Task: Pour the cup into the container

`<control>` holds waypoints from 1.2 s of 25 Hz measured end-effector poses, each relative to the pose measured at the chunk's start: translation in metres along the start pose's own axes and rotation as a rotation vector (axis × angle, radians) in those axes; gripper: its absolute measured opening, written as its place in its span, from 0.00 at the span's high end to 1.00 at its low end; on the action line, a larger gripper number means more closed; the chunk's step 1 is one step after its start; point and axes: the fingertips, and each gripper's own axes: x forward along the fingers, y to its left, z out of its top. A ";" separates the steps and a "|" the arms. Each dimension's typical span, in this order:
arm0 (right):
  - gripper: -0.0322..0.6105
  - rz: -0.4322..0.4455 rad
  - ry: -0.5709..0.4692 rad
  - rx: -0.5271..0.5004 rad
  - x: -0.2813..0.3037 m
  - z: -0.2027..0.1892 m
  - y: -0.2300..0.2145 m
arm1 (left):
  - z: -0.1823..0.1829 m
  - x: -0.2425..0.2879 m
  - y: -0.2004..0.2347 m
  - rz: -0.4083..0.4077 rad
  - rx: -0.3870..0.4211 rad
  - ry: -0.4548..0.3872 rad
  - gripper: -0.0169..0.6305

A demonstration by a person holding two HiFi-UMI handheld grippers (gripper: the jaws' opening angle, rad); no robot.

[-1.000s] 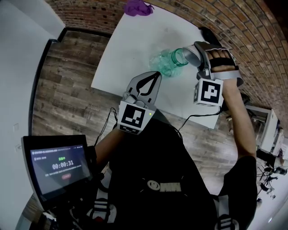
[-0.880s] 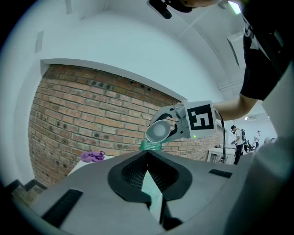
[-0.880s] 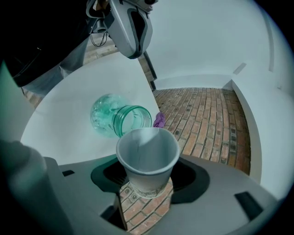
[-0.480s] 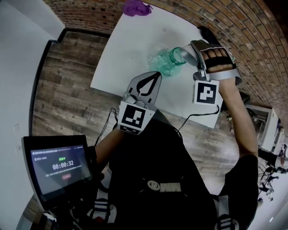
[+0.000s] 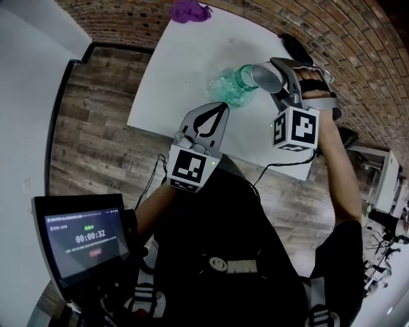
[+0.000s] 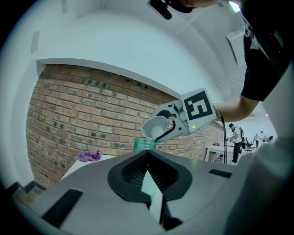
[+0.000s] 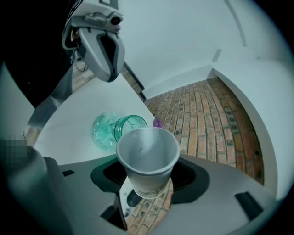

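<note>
Clamping a tilted paper cup, the right gripper is holding its rim just above the green glass jar ahead, while the left gripper is hovering closed, empty.

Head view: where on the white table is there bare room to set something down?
On the white table, free: the stretch between the purple cloth and the green glass jar, and the strip from jar to left edge. Crowded: around the jar, by the tilted paper cup and left hand-held gripper.
</note>
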 end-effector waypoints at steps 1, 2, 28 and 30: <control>0.54 0.011 -0.018 0.052 -0.001 0.001 0.001 | 0.000 0.000 0.000 -0.001 0.002 0.002 0.97; 0.54 0.021 -0.036 0.102 -0.001 0.000 0.001 | 0.000 0.000 -0.002 -0.003 0.006 0.005 0.97; 0.54 0.148 -0.466 1.149 0.012 -0.104 0.089 | -0.030 0.081 -0.093 -0.065 0.127 0.207 0.97; 0.54 0.148 -0.505 1.212 0.017 -0.102 0.100 | -0.034 0.079 -0.094 -0.064 0.121 0.217 0.97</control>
